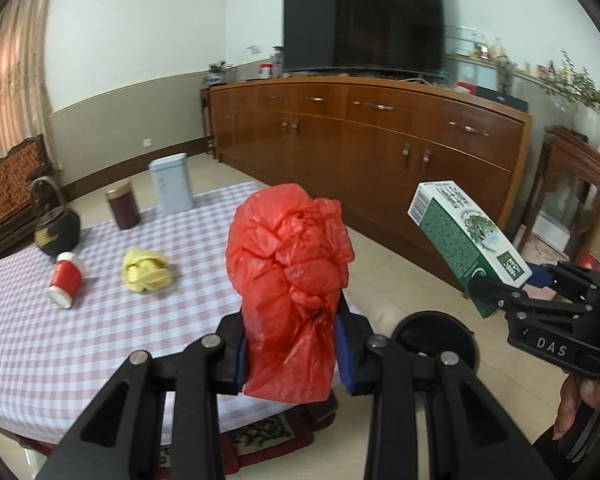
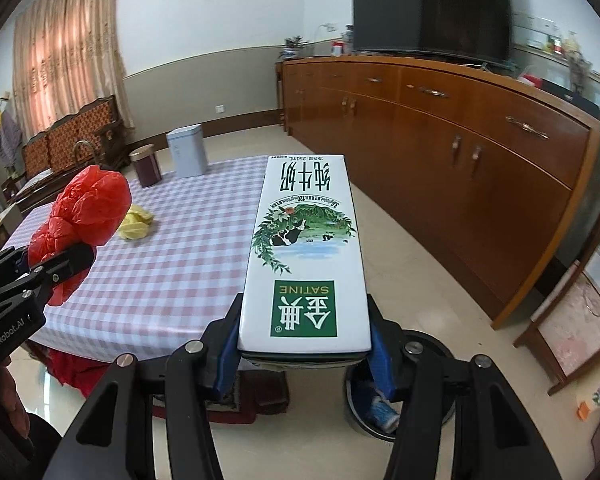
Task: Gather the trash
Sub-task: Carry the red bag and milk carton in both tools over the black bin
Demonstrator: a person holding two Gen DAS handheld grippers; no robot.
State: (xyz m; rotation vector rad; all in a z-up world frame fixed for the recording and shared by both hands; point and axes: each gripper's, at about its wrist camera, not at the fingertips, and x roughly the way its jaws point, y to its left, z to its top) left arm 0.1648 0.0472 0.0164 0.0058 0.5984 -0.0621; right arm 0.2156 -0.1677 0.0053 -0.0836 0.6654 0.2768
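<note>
A living room with a long wooden sideboard [image 1: 380, 136] and a dark television [image 1: 364, 20] lies behind a bench covered in pink-and-white checked cloth [image 1: 100, 340]. The left gripper [image 1: 292, 348] has its fingers pinched on a crumpled red plastic bag [image 1: 288, 264], held off the bench edge. The right gripper [image 2: 304, 352] has its fingers clamped on the base end of a white-and-green 250 mL milk carton [image 2: 304, 252], which juts forward. Below and between them on the floor stands a round black trash bin [image 2: 428, 400], partly hidden by the fingers, with something blue already inside.

The step in hand looks like the drop into the bin. To do it well, bring each piece squarely over the opening before spreading the fingers, carton tipped nose-down so it slides in. The light bag may cling or drift, so release it low. A crumpled yellow paper wad [image 1: 146, 270] and a toppled red-and-white bottle [image 1: 66, 278] remain on the cloth.
</note>
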